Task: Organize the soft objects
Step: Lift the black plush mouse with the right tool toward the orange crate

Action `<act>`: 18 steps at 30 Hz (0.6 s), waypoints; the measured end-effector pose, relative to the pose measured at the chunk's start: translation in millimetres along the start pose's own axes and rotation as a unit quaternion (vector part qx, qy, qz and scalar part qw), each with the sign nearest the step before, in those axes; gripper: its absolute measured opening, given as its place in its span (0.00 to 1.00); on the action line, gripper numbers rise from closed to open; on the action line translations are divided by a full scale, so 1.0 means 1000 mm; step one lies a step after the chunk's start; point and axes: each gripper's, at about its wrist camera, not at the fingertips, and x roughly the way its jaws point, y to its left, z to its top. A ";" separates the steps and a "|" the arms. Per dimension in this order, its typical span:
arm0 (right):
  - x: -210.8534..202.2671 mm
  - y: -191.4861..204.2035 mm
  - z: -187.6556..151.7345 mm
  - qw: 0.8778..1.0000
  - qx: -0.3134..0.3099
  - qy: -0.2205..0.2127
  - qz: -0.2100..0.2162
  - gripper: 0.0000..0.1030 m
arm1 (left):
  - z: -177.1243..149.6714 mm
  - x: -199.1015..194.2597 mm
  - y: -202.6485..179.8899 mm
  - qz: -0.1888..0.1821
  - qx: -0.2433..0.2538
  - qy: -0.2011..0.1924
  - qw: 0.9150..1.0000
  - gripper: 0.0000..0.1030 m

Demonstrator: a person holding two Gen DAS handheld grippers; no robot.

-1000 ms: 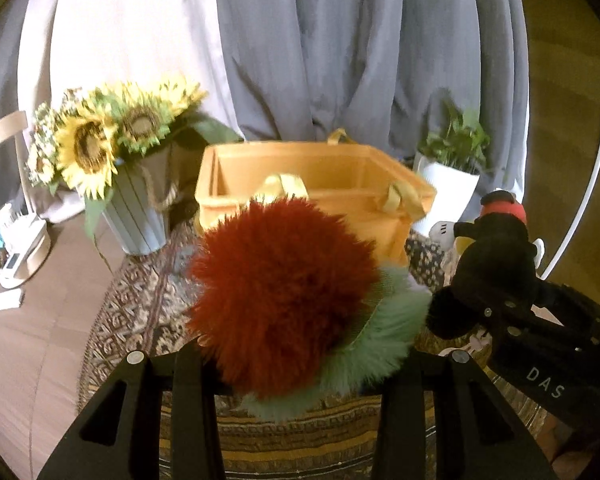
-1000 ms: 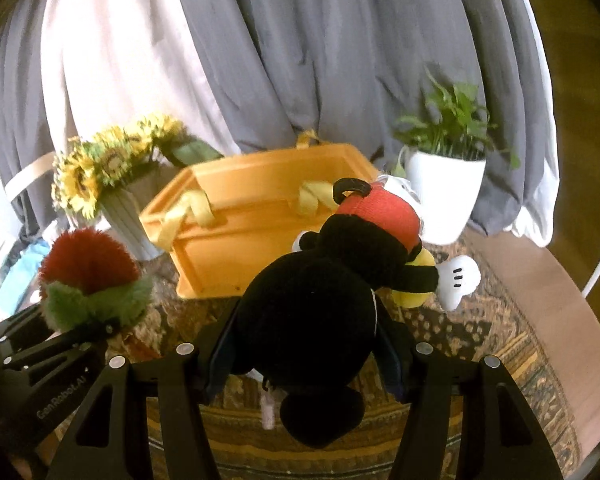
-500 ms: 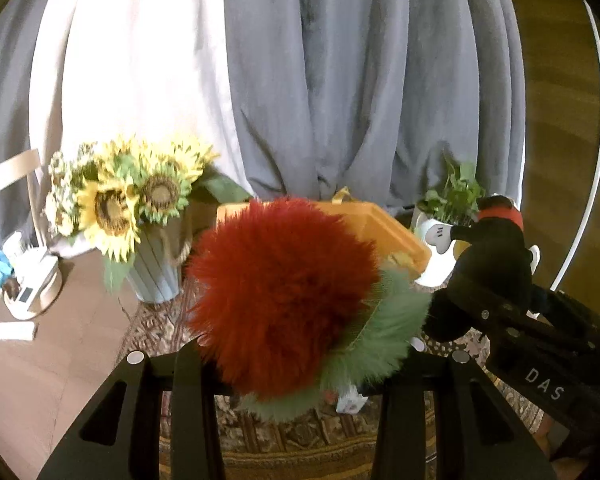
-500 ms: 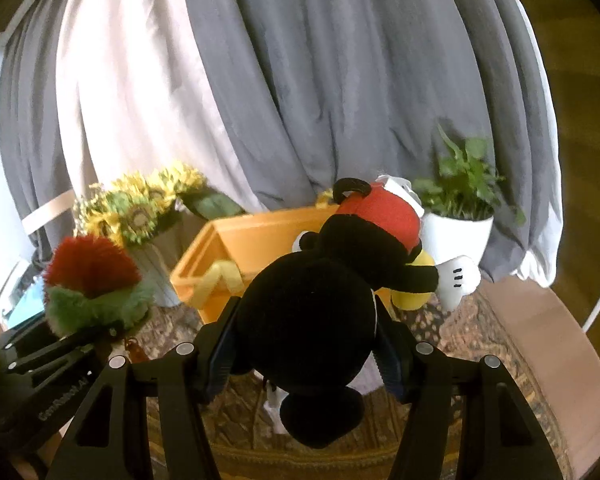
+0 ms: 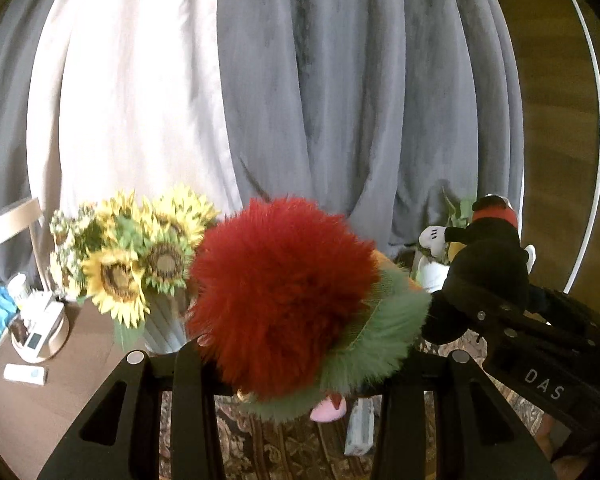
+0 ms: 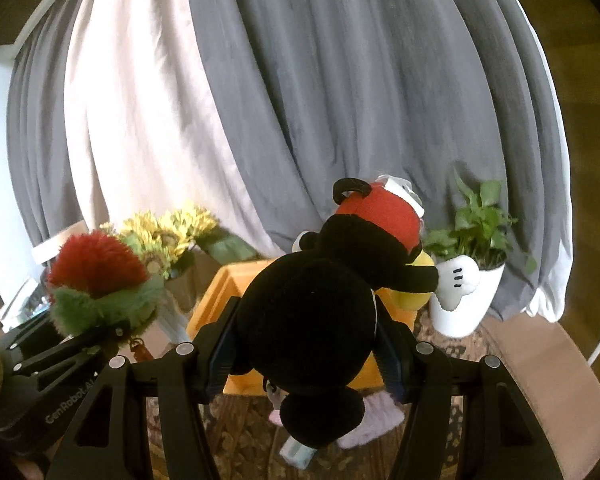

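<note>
One grey-and-white curtain backdrop [image 6: 300, 100]; one patterned rug [image 5: 284, 452] over one table [image 6: 540, 368]; one orange basket [image 6: 220, 292], partly hidden, at mid-table. Two soft toys held aloft: one black mouse plush [image 6: 312, 320] with red shorts, clamped in the right tool [image 6: 304, 360] before the basket; one red-and-green fluffy ball [image 5: 284, 300], clamped in the left tool [image 5: 288, 364] beside it. One sunflower vase [image 5: 140, 260], one potted plant [image 6: 476, 248], one pink item on the rug, blurred.
</note>
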 end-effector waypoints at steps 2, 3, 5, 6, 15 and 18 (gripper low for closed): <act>0.003 0.001 0.007 1.000 -0.002 -0.005 0.002 0.60 | 0.006 0.001 0.000 0.000 0.003 -0.010 1.000 0.38; 0.004 0.001 0.009 1.000 -0.001 -0.007 0.004 0.60 | 0.010 0.002 0.000 0.001 0.005 -0.013 1.000 0.38; 0.009 0.001 0.015 1.000 0.000 -0.008 0.008 0.60 | 0.017 0.004 0.001 0.000 0.009 -0.019 1.000 0.38; 0.012 0.001 0.018 1.000 -0.001 -0.009 0.009 0.60 | 0.019 0.005 0.001 0.001 0.010 -0.021 1.000 0.38; 0.041 -0.001 0.043 1.000 -0.007 -0.013 0.015 0.60 | 0.043 0.028 0.006 0.011 0.018 -0.030 0.999 0.38; 0.049 0.001 0.051 1.000 -0.009 -0.015 0.019 0.60 | 0.050 0.036 0.008 0.016 0.022 -0.033 0.999 0.38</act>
